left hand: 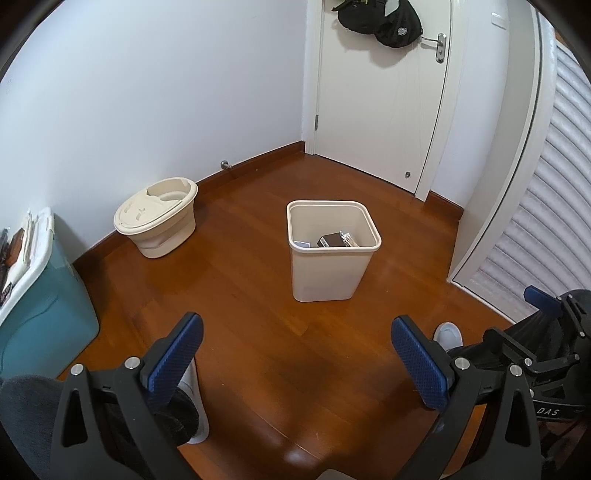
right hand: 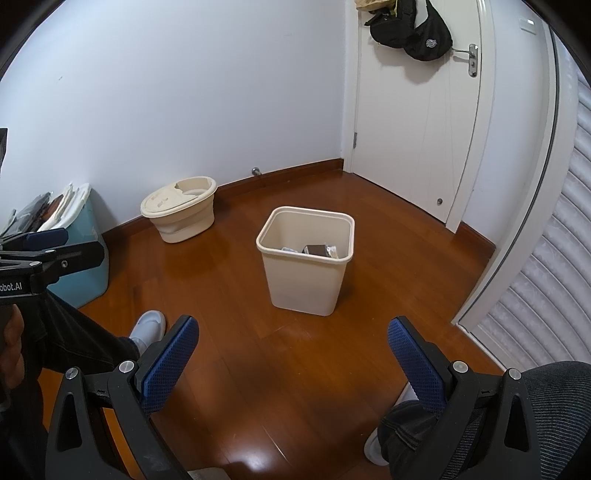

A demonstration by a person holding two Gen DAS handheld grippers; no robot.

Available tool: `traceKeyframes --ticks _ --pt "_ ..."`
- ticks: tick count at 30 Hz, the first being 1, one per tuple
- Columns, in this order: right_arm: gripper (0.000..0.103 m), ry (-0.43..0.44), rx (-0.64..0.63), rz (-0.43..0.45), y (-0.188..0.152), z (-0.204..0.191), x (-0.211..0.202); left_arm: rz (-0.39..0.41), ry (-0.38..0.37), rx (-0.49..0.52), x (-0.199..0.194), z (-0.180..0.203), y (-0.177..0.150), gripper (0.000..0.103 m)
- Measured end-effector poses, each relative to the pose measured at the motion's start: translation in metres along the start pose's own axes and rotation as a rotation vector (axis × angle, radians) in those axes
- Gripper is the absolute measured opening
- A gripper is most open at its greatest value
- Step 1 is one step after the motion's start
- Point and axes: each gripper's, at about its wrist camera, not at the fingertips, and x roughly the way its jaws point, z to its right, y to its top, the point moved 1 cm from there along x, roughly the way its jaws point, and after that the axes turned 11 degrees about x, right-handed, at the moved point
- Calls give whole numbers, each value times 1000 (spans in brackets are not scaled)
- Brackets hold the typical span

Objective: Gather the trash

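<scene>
A cream square waste bin (left hand: 328, 273) stands on the wooden floor, ahead of both grippers; it also shows in the right wrist view (right hand: 306, 284). Inside it lie a dark box (left hand: 331, 240) and some pale wrappers (right hand: 328, 251). My left gripper (left hand: 295, 358) is open and empty, held above the floor short of the bin. My right gripper (right hand: 293, 358) is open and empty, likewise short of the bin. The right gripper also shows at the right edge of the left wrist view (left hand: 543, 332), and the left gripper at the left edge of the right wrist view (right hand: 48, 254).
A cream round bucket with a lid (left hand: 157, 218) stands by the wall. A teal box (left hand: 40, 317) with stacked items is at the left. A white door (left hand: 384, 92) with black bags (left hand: 384, 18) and a louvered door (left hand: 554, 192) are behind. The person's shoes (right hand: 149, 326) are near the grippers.
</scene>
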Motion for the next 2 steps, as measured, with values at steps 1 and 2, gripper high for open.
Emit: traceKeyframes --ticks 1,2 --pt "103 1 0 0 0 0 -1 -3 4 6 1 1 0 103" --pt "103 1 -1 -1 0 0 -1 -6 4 10 2 2 0 103"
